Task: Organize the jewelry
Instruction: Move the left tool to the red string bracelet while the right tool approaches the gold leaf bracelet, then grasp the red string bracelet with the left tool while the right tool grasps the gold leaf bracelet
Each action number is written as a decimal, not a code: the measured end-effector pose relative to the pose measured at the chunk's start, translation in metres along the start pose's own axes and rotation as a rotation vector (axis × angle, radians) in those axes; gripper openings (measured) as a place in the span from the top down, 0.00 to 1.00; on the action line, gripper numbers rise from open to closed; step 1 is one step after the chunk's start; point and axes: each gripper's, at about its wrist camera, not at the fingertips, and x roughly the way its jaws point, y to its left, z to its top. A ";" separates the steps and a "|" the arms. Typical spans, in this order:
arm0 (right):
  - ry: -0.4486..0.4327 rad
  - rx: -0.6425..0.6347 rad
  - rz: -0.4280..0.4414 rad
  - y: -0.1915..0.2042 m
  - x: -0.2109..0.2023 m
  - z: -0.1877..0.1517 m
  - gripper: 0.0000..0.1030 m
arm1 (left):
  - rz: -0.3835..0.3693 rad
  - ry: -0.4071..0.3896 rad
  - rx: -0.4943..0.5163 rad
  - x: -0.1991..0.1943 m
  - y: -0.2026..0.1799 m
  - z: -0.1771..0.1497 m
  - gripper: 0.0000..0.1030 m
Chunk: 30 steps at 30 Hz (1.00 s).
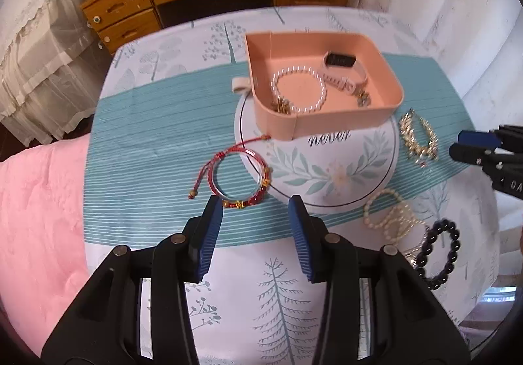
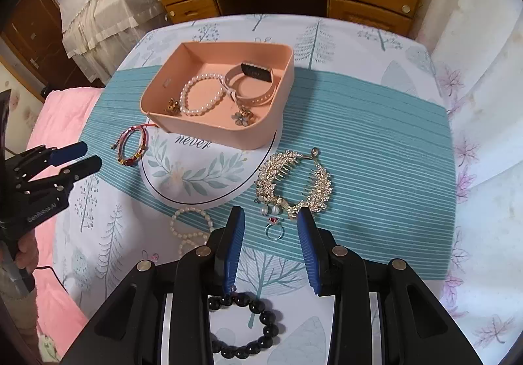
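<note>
We hold left gripper (image 1: pixel 256 206) open, empty; red cord bracelet (image 1: pixel 240 175) just ahead of its left finger. Right gripper (image 2: pixel 271 217) open, empty; ring (image 2: pixel 274 227) between its fingertips, pink tray (image 2: pixel 222 132) well beyond.
</note>
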 end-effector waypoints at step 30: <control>0.170 -0.370 0.014 0.021 0.094 0.024 0.82 | -0.039 0.104 0.023 0.057 0.013 0.009 0.63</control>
